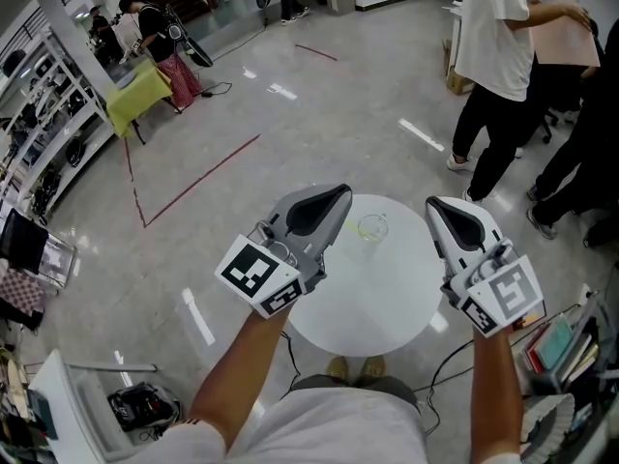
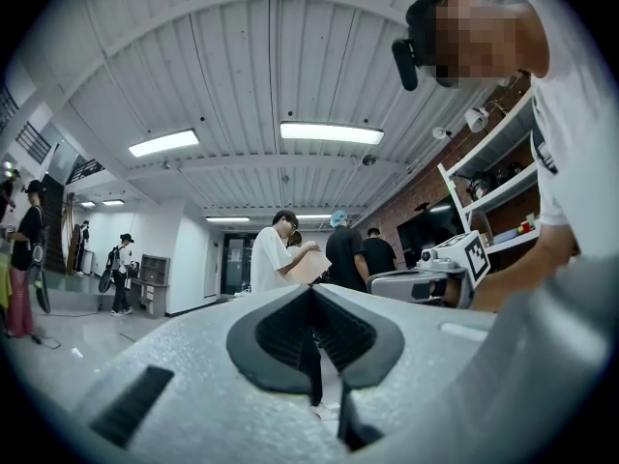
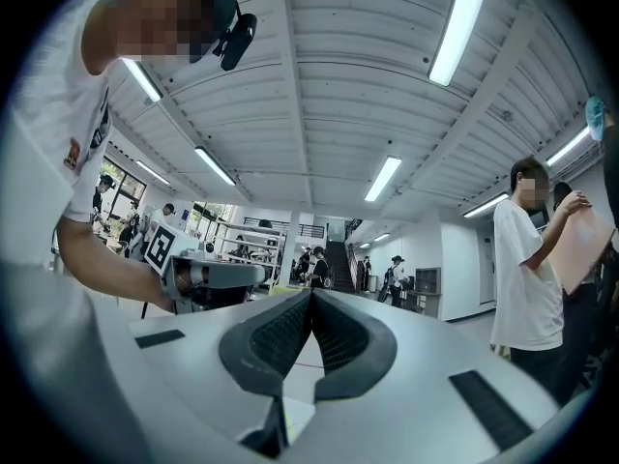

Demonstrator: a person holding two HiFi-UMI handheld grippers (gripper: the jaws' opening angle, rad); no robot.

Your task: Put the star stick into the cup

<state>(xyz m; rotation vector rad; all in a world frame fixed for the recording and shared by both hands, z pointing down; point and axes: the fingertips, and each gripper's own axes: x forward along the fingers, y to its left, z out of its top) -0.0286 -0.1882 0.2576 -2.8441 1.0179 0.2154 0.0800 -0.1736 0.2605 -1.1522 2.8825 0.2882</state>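
A clear glass cup [image 1: 372, 228] stands upright near the far edge of the round white table [image 1: 387, 307]. My left gripper [image 1: 339, 194] hovers just left of the cup, its jaws closed tip to tip with nothing between them. My right gripper [image 1: 434, 205] is held to the right of the cup, also shut and empty. In the left gripper view the left gripper [image 2: 311, 294] points level across the room, and the right gripper [image 2: 426, 283] shows beside it. In the right gripper view the dark pads [image 3: 290, 332] meet at the tip. No star stick shows in any view.
Two people [image 1: 503, 75] stand past the table at the upper right. Red tape lines [image 1: 198, 182] mark the floor. A yellow-green table [image 1: 140, 90] and shelves [image 1: 39, 114] are at the far left. Books and clutter [image 1: 566, 356] sit at the lower right, and a cable [image 1: 440, 380] runs under the table.
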